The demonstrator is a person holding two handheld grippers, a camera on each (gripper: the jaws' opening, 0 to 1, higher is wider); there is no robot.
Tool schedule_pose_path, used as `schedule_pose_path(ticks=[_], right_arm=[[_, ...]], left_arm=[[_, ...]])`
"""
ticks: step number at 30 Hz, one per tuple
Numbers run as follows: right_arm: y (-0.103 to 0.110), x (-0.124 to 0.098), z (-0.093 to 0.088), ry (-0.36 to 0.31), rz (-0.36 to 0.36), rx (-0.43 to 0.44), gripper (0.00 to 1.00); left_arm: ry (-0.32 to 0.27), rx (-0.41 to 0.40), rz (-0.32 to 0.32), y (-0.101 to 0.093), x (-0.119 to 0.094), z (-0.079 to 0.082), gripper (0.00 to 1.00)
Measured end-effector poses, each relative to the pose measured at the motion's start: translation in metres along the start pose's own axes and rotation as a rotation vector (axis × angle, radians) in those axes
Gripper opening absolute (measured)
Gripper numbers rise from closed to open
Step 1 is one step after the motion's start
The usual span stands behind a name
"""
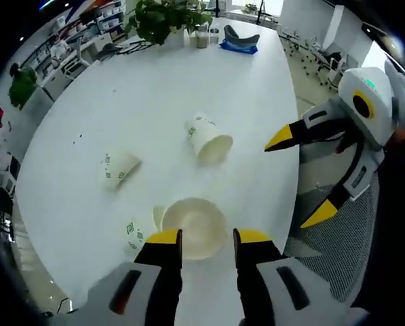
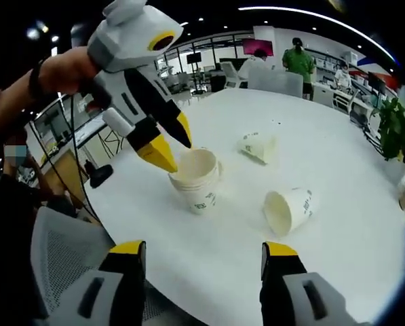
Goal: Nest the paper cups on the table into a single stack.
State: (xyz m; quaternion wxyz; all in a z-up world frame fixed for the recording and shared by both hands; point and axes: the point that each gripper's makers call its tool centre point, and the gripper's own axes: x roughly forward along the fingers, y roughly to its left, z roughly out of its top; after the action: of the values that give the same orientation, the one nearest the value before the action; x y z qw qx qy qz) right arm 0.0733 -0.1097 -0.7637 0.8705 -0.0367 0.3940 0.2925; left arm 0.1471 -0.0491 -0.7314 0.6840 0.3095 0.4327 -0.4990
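Left gripper view: the left hand-held gripper (image 1: 207,238) pinches the rim of the upright paper cup stack (image 1: 192,227), jaws clenched across its near wall at 6 o'clock on the white worktop (image 1: 155,88). One tipped paper cup (image 1: 209,138) lies at 12 o'clock of the stack, another fallen cup (image 1: 119,168) at 10 o'clock. Right gripper view: the right hand-held gripper (image 2: 203,255) hangs released, jaws wide apart, nothing between them, with the stack at 12 o'clock ahead of it.
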Motion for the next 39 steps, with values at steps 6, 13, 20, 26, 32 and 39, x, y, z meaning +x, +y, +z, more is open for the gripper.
schedule_pose_path(ticks=[6,13,20,26,32,39], right_arm=[[0.0,0.001,0.0,0.001,-0.014,0.015,0.67],[0.002,0.003,-0.001,0.003,-0.009,0.024,0.67],[0.006,0.0,0.002,-0.002,0.007,0.014,0.67],[0.006,-0.004,0.0,0.0,0.011,0.018,0.67],[0.003,-0.008,-0.003,0.005,0.007,0.026,0.67],[0.0,-0.011,-0.006,0.011,0.002,0.038,0.67]], left_arm=[[-0.025,0.051,0.008,0.006,0.0,-0.005,0.44],[-0.045,0.042,0.046,0.018,-0.003,-0.006,0.46],[-0.082,0.063,0.095,0.046,-0.008,0.005,0.48],[-0.094,0.079,0.13,0.075,-0.005,0.018,0.5],[-0.096,0.113,0.125,0.095,0.006,0.033,0.53],[-0.086,0.145,0.122,0.119,0.022,0.05,0.54]])
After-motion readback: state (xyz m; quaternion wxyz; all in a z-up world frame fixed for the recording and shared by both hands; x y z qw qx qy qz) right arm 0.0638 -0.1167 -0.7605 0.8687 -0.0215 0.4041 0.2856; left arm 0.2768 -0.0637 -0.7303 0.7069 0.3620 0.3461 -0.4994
